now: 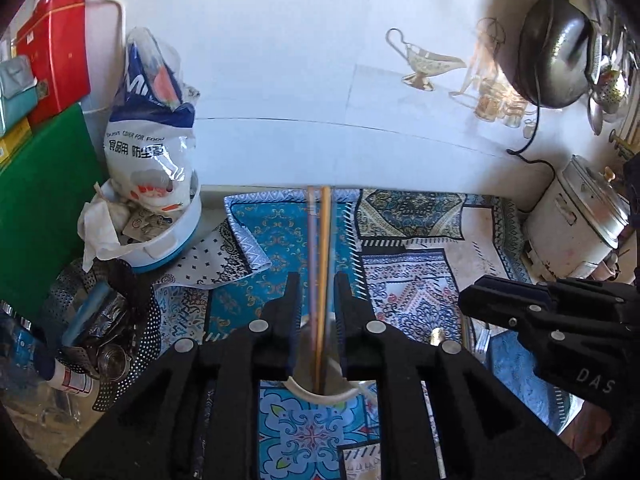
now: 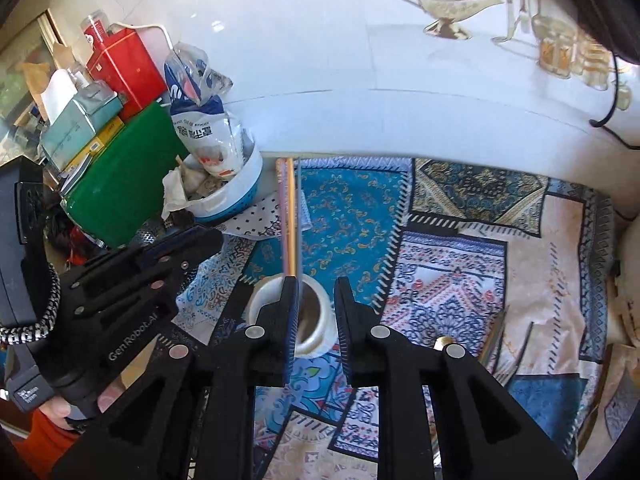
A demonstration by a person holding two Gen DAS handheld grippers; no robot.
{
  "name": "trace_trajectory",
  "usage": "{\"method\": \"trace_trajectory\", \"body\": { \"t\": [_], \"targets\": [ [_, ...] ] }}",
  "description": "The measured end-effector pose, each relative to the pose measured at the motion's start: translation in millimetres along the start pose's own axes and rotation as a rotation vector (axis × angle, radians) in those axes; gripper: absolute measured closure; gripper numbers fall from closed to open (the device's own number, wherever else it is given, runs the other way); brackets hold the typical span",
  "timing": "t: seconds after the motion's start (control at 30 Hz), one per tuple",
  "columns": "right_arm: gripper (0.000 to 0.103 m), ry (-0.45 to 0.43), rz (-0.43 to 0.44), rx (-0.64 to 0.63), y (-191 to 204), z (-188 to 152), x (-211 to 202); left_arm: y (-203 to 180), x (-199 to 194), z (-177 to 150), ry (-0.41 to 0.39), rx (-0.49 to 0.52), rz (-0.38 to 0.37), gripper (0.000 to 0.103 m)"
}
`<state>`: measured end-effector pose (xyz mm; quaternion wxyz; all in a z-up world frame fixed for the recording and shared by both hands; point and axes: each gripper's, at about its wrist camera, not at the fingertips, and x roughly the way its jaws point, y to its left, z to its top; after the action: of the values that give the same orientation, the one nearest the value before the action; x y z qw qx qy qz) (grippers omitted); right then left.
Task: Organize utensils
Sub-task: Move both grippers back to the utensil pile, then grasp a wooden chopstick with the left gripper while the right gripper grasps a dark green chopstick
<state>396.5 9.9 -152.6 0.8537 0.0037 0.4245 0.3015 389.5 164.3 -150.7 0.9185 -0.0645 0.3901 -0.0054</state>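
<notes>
Where cup (image 2: 316, 320) stands, upright chopsticks (image 1: 320, 264).

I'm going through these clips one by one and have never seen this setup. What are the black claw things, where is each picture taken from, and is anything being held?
There is no robot here: a person holds a black hand-held gripper in each hand, and each gripper carries a wide-angle camera looking out along its jaws. One picture comes from the left gripper, with the right gripper at its edge; the other is the right gripper's own view.

Below lies a patterned patchwork cloth. On it stands a white cup with two chopsticks upright inside. To one side are a white and blue bowl stuffed with a plastic bag, and a green board; a white rice cooker sits opposite.

The chopsticks stand between the left jaws, but gaps show on both sides, so nothing is gripped. The right jaws are open too.
</notes>
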Motion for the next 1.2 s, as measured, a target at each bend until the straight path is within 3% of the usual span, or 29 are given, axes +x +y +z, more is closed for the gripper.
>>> {"method": "trace_trajectory", "body": {
  "t": [0.33, 0.6, 0.9, 1.2],
  "targets": [
    [0.083, -0.054, -0.114, 0.037, -42.4, -20.6, -36.6, -54.6, -6.9, -4.7, 0.018, 0.047, -0.076, 0.077],
    [0.081, -0.051, -0.191, 0.125, -91.5, -45.8, -54.4, -111.0, 7.3, -15.8, 0.069, 0.12, -0.135, 0.073],
    [0.077, 0.027, -0.261, 0.22, -143.5, -85.2, -47.9, -160.6, 47.7, -42.9, 0.193, 0.179, -0.175, 0.073],
    [0.077, 0.097, -0.267, 0.298, -176.2, -116.3, -38.8, -186.3, 108.4, -81.7, 0.365, 0.242, -0.172, 0.073]
  ]
}}
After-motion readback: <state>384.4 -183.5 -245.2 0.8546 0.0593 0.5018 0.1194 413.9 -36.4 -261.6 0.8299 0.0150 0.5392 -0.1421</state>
